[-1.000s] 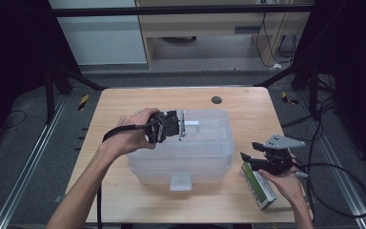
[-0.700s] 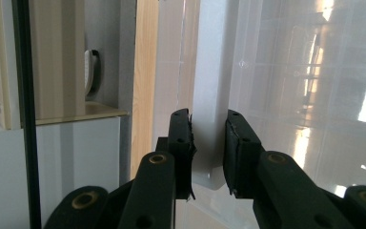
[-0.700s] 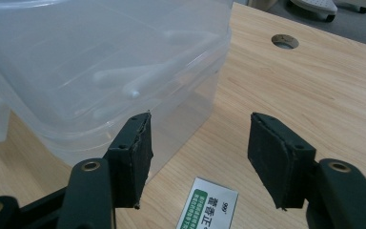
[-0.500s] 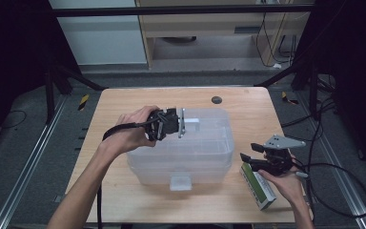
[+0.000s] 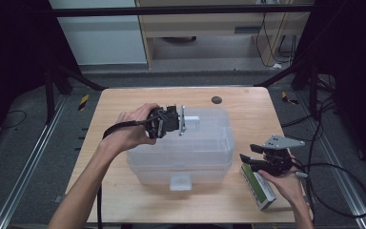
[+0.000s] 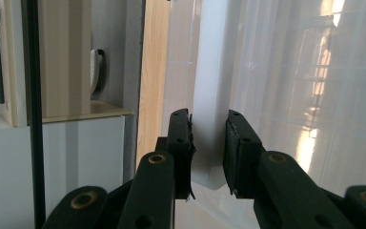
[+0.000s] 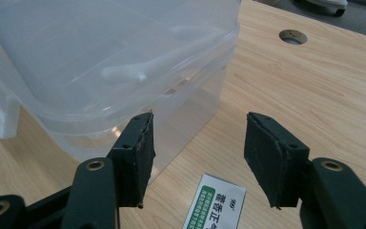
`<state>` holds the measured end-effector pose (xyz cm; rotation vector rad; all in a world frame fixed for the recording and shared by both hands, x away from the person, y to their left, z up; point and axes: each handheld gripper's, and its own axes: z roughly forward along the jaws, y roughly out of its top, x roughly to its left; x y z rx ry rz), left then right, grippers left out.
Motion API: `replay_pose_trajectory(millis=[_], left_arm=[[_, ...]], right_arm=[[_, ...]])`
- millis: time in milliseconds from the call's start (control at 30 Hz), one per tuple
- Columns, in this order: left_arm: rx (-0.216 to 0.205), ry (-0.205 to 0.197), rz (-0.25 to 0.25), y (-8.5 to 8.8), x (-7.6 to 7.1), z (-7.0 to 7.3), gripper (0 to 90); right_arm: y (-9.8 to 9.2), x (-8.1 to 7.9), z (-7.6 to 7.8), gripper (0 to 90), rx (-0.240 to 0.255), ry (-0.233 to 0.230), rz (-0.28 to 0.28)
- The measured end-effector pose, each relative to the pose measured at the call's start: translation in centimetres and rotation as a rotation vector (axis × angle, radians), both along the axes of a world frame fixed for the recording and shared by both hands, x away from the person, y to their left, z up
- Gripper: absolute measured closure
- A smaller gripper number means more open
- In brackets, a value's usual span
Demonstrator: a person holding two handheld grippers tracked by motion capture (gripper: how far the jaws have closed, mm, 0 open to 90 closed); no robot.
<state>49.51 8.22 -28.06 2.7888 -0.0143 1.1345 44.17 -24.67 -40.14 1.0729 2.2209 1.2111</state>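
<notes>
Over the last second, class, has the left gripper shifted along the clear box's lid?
No. The left gripper sits at the same spot, shut on the white latch of the clear box, same gap from the table's dark hole.

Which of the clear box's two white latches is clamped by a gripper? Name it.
The far latch, on the box's back edge: the left gripper is shut on it. The near latch, on the front side, hangs untouched.

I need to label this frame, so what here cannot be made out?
- Green-and-white box: high view, print too small; right gripper view, cut off by the bottom edge between the jaws.
- Clear bin: contents unclear through cloudy plastic.
- White latch: left gripper view, lower end hidden by the clamping left gripper.
</notes>
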Motion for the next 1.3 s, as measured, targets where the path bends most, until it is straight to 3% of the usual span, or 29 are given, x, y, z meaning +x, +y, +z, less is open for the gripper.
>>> replay_pose_trajectory(millis=[433,967,1300], left_arm=[[-0.015,-0.014,0.008,0.1,0.5,0.3,73.7],[-0.072,-0.011,0.031,0.4,1.7,0.8,73.0],[-0.074,-0.003,0.041,0.4,2.2,1.1,72.8]], right_arm=[[0.1,0.0,-0.1,51.9,-0.004,0.016,0.025],[0.6,-0.3,0.3,74.9,0.008,0.031,0.092],[0.8,-0.4,0.4,85.0,0.025,0.038,0.12]])
